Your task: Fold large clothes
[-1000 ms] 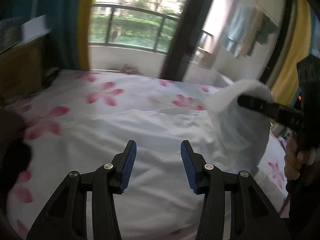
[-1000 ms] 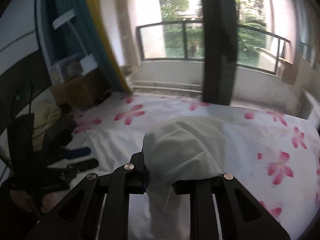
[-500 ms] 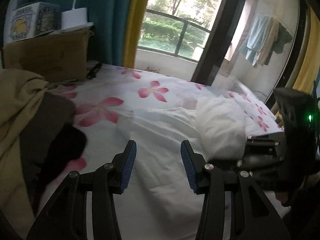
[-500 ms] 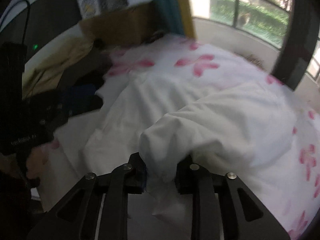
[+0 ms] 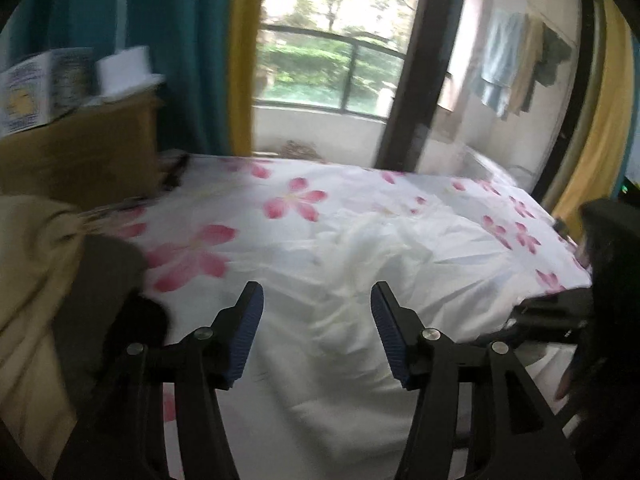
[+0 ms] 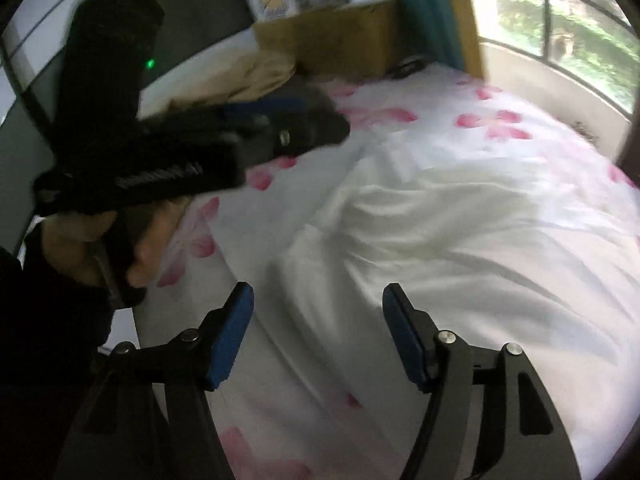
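Both jaw pairs are opening, nothing between them. Right gripper (image 6: 318,330) hovers above the white garment (image 6: 460,240); left gripper (image 5: 316,324), at nine o'clock, looks blurred.

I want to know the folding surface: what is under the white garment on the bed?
The white garment lies on a bedsheet with pink flowers, visible all around it. What the garment covers directly beneath cannot be seen.

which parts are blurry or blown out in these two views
Left wrist view: motion smear on the boxes at upper left; daylight through the window washes out the trees; the white garment shows soft creases. Right wrist view: the left hand-held gripper crossing the frame is streaked, the window glares, and fisheye bends the bed edge.
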`<state>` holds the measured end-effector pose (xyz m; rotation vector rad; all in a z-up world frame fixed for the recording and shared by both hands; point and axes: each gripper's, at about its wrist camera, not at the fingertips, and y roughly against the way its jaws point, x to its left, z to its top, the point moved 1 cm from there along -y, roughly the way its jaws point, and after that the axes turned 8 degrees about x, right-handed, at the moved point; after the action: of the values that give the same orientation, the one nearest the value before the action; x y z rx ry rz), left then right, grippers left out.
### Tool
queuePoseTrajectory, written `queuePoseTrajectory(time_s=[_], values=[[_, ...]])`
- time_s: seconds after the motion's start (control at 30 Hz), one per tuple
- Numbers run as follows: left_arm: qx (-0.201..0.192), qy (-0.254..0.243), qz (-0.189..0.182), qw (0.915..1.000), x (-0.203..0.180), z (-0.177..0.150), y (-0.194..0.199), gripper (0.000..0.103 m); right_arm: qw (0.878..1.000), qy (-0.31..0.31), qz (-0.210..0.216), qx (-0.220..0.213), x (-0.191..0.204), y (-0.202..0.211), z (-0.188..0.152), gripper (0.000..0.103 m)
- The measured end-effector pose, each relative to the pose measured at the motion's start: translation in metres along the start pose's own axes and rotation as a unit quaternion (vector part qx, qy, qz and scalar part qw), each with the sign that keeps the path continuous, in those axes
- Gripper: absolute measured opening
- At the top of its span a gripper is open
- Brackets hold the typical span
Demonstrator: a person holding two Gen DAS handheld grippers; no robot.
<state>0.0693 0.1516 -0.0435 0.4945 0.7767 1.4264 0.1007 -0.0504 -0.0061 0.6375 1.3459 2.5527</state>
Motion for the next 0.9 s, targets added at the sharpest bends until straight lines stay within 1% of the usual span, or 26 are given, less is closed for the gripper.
queuePoseTrajectory(time_s=[0.07,0.1,0.17,0.23,0.27,0.3,0.33,0.37,0.47,0.53,0.57,0.6,0.67,0.7,0.8,0.83,0.9], values=[[0.019,-0.010,-0.021,0.9995,-0.010,0.004,-0.019,0.059,0.999,-0.023,-0.017,-0.021,-0.014,0.021,-0.009,0.067],[0.036,-0.015,-0.027,0.9989,-0.014,0.005,-0.031,0.059,0.999,-0.035,-0.026,-0.030,-0.021,0.031,-0.015,0.067],[0.085,-0.021,-0.015,0.9961,-0.019,0.003,-0.061,0.059,0.995,-0.064,-0.054,-0.054,-0.037,0.054,-0.030,0.067],[0.118,-0.019,-0.015,0.9927,-0.020,-0.003,-0.082,0.059,0.989,-0.094,-0.090,-0.075,-0.054,0.075,-0.046,0.067],[0.123,-0.018,-0.023,0.9920,-0.021,-0.005,-0.087,0.059,0.985,-0.107,-0.107,-0.082,-0.062,0.083,-0.053,0.067],[0.114,-0.022,-0.026,0.9929,-0.022,-0.007,-0.086,0.049,0.981,-0.122,-0.122,-0.088,-0.071,0.090,-0.059,0.067],[0.113,-0.032,-0.034,0.9926,-0.025,-0.007,-0.082,0.009,0.976,-0.140,-0.136,-0.093,-0.081,0.096,-0.067,0.067],[0.115,-0.036,-0.037,0.9920,-0.026,-0.006,-0.079,0.007,0.972,-0.154,-0.149,-0.096,-0.089,0.100,-0.072,0.067],[0.077,-0.036,-0.029,0.9959,-0.025,-0.003,-0.044,0.007,0.960,-0.186,-0.186,-0.098,-0.108,0.106,-0.082,0.067],[0.065,-0.026,-0.015,0.9974,-0.021,-0.004,-0.021,0.007,0.955,-0.196,-0.201,-0.094,-0.120,0.101,-0.082,0.067],[0.066,-0.018,-0.011,0.9976,-0.018,-0.007,-0.012,0.007,0.955,-0.199,-0.202,-0.091,-0.123,0.098,-0.080,0.067],[0.073,-0.013,-0.007,0.9972,-0.016,-0.011,-0.008,0.007,0.955,-0.200,-0.201,-0.088,-0.126,0.095,-0.080,0.067],[0.091,-0.003,0.008,0.9959,-0.010,-0.024,-0.005,0.007,0.959,-0.196,-0.182,-0.093,-0.128,0.093,-0.080,0.067],[0.100,0.006,0.014,0.9949,-0.007,-0.031,-0.007,0.007,0.961,-0.192,-0.173,-0.097,-0.126,0.088,-0.074,0.067],[0.131,0.050,0.022,0.9899,0.009,-0.059,-0.018,0.007,0.967,-0.172,-0.159,-0.098,-0.121,0.074,-0.060,0.072],[0.135,0.060,0.023,0.9888,0.014,-0.064,-0.020,0.007,0.969,-0.168,-0.151,-0.094,-0.118,0.067,-0.057,0.073],[0.127,0.073,0.019,0.9890,0.020,-0.067,-0.018,0.008,0.974,-0.162,-0.134,-0.083,-0.115,0.052,-0.052,0.073]])
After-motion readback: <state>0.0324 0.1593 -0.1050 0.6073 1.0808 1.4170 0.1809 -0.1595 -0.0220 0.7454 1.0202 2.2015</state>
